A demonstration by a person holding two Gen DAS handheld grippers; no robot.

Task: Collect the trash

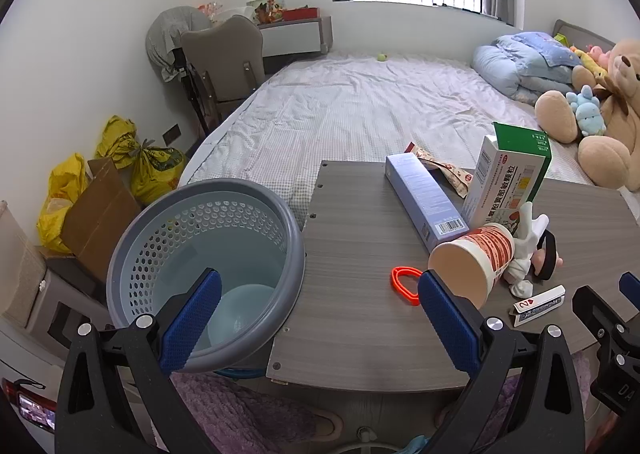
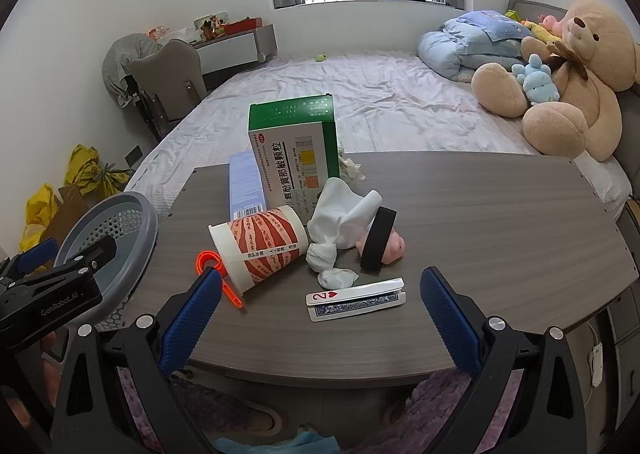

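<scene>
Left gripper (image 1: 320, 302): jaws spread wide, nothing between the 2 blue pads, pitched forward and down. Right gripper (image 2: 320, 300): same attitude, jaws equally wide, empty. The 2 grippers sit side by side, apart.

The round perforated plastic basket (image 1: 208, 254) is grey-blue. The tipped paper cup (image 2: 262, 248) shows orange-and-white stripes (beside a green-and-white cardboard box (image 2: 298, 146)).

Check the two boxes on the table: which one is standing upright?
The green-and-white medicine box stands on end; the long pale blue box lies flat beside it.
</scene>
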